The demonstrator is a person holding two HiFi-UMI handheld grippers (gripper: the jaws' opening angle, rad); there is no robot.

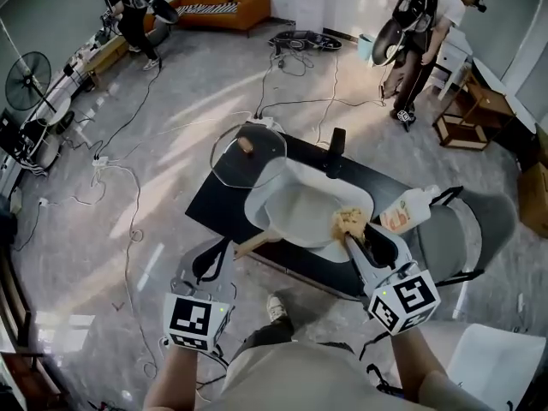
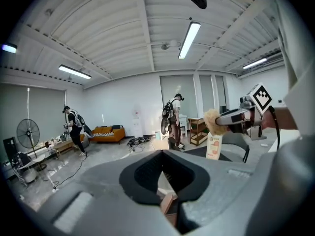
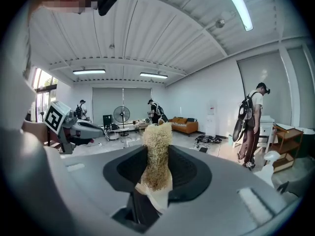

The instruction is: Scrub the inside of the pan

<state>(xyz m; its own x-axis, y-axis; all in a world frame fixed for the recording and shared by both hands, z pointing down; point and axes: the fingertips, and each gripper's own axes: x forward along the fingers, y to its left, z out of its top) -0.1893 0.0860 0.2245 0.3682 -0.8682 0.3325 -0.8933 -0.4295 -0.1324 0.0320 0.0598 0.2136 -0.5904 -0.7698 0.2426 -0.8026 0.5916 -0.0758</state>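
A white pan (image 1: 300, 205) lies on the black table (image 1: 214, 202), its wooden handle (image 1: 257, 244) pointing toward me. My left gripper (image 1: 228, 250) is shut on the end of that handle; in the left gripper view the wood (image 2: 168, 204) sits between its closed jaws. My right gripper (image 1: 352, 238) is shut on a tan fibrous scrubber (image 1: 347, 221), which hangs over the pan's right side. In the right gripper view the scrubber (image 3: 157, 154) sticks up out of the jaws. I cannot tell whether it touches the pan.
A glass lid (image 1: 248, 154) with a wooden knob leans at the pan's far left. A soap bottle (image 1: 409, 211) lies at the table's right edge beside a grey chair (image 1: 467, 229). Cables (image 1: 128, 187) cross the floor; two people stand far back.
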